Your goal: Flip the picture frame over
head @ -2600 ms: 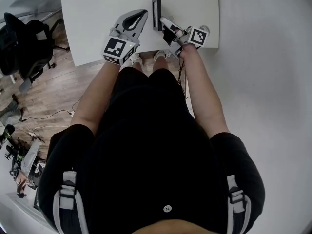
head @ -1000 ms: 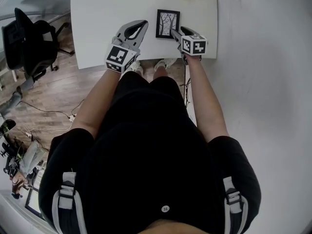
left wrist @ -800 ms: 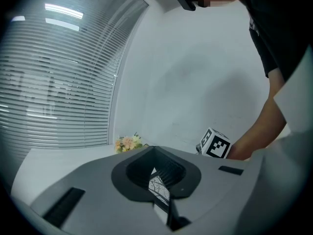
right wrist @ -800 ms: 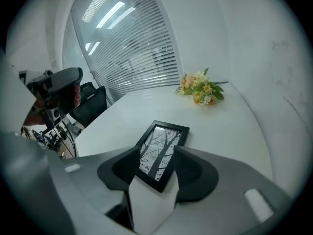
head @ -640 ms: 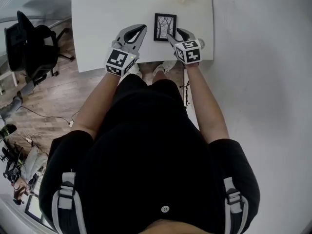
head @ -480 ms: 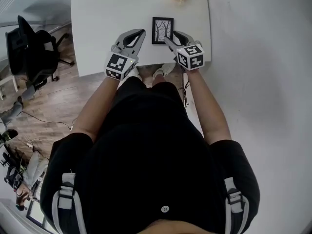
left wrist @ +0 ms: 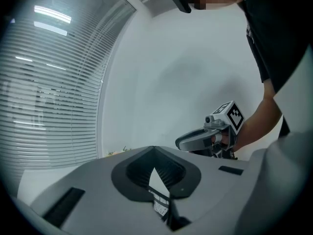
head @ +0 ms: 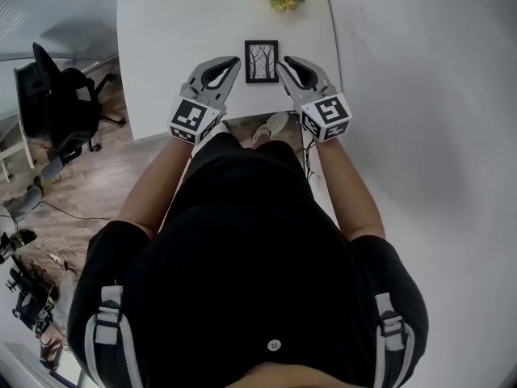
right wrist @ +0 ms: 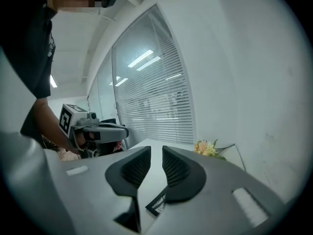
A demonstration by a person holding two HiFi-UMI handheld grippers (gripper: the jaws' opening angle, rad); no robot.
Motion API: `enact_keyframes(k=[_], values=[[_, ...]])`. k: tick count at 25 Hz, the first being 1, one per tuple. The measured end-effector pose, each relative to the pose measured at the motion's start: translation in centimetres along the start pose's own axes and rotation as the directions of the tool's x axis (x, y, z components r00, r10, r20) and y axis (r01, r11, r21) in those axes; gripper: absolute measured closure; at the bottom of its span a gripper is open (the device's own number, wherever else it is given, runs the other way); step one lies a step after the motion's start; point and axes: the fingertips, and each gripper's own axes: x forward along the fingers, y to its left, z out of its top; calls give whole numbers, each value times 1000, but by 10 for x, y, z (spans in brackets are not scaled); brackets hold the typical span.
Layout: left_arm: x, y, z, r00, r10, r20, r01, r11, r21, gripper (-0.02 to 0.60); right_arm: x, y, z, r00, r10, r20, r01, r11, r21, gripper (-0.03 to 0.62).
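Head view, unlike either gripper view, shows the picture frame [head: 261,61] whole.

L gripper [head: 233,61] closed; R gripper [head: 286,61] closing, empty

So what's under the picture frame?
The picture frame lies flat, trees showing, on the white table. Only table shows around it; the frame covers whatever is right beneath, and its back.
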Motion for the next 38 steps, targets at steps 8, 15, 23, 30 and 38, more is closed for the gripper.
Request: enact_keyframes(k=[8, 15, 23, 30, 38], values=[[0, -13, 25, 999, -27, 24, 26, 999, 40, 575, -17, 13, 45, 997, 23, 78, -19, 998, -61, 583], [-2, -17, 67, 994, -50, 94, 44, 997, 58, 574, -25, 13, 76, 991, 21, 133, -9, 996, -91, 583], [-8, -19, 108, 984, -37, 175, 25, 997, 74, 575, -34, 18, 114, 979, 32, 203, -10, 994, -109, 583], [-10, -18, 117, 982, -1, 189, -20, 994, 107, 575, -42, 16, 128, 971, 35, 237, -2, 990, -138, 583], [-11, -20, 116, 986, 11, 167, -29, 994, 104, 575, -54, 9, 132, 965, 17, 261, 21, 990, -141, 583]])
